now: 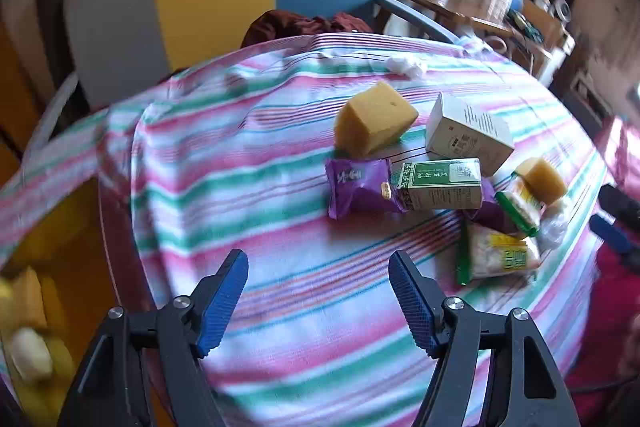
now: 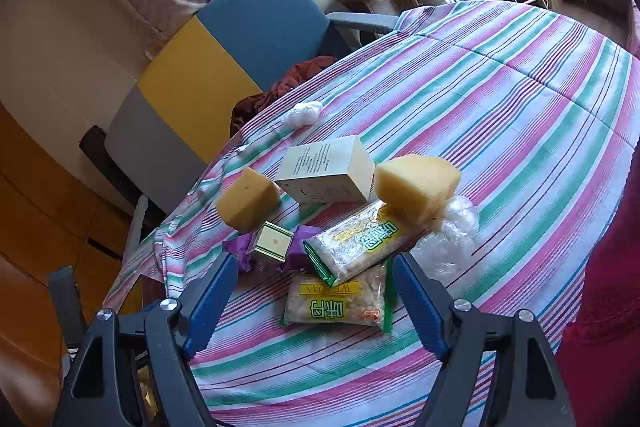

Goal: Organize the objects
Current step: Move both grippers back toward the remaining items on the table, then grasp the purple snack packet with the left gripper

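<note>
the pile to sort sits on the striped cloth, and the white box serves as its middle. two sponges flank the white box: one sponge to its left in the right wrist view, the other sponge to its right. both look light, porous and squashy, so a pinch across flat faces should do. the white box is stiff card with sharp edges, best taken across its narrow sides. in front of the white box lie a small green box, a purple wrapper and two clear snack packs; these are crinkly, slippery film, probably light, easiest gripped at the body. the left gripper stands partly open and empty, short of the pile. the right gripper is wide open, empty, its jaws either side of the nearest snack pack without touching.
</note>
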A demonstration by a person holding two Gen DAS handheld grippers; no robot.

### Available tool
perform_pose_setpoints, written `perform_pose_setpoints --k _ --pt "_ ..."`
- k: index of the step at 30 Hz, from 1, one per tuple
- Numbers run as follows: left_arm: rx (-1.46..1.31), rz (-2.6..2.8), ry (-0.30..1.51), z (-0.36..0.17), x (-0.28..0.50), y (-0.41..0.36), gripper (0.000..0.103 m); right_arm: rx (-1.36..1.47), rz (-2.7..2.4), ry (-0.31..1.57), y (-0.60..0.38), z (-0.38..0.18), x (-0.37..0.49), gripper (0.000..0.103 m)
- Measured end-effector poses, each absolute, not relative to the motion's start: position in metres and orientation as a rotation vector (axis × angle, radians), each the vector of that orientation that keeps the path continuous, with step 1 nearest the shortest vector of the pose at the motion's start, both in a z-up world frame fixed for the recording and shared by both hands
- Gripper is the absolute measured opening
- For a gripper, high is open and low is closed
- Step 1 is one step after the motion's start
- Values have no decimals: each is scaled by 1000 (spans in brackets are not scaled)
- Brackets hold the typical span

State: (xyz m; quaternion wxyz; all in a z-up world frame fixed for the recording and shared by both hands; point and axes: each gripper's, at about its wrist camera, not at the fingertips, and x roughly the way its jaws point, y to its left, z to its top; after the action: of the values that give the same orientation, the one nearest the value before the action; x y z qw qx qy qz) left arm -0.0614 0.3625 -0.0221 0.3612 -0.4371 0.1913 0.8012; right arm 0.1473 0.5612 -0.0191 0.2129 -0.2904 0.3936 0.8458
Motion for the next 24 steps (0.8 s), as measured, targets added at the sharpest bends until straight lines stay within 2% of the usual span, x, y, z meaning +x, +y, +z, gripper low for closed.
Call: perform_pose_setpoints --k 5,7,12,20,21,24 --pt "-997 1981 726 -30 -67 394 74 -815 2349 1135 565 -23 146 81" --pt "-935 1928 811 -33 -68 408 78 -812 2347 1154 566 -23 146 81" --pt "-850 1799 989 -46 -75 435 79 -810 2336 1205 571 -27 148 81" --pt "-825 1657 1018 -62 -86 462 78 -812 2324 1242 574 -30 149 81" --pt "-845 1634 1002 -64 -86 465 72 -813 2323 1243 574 -30 148 81" --pt "-901 1609 938 -68 -82 464 44 -810 2318 1251 575 -30 148 81"
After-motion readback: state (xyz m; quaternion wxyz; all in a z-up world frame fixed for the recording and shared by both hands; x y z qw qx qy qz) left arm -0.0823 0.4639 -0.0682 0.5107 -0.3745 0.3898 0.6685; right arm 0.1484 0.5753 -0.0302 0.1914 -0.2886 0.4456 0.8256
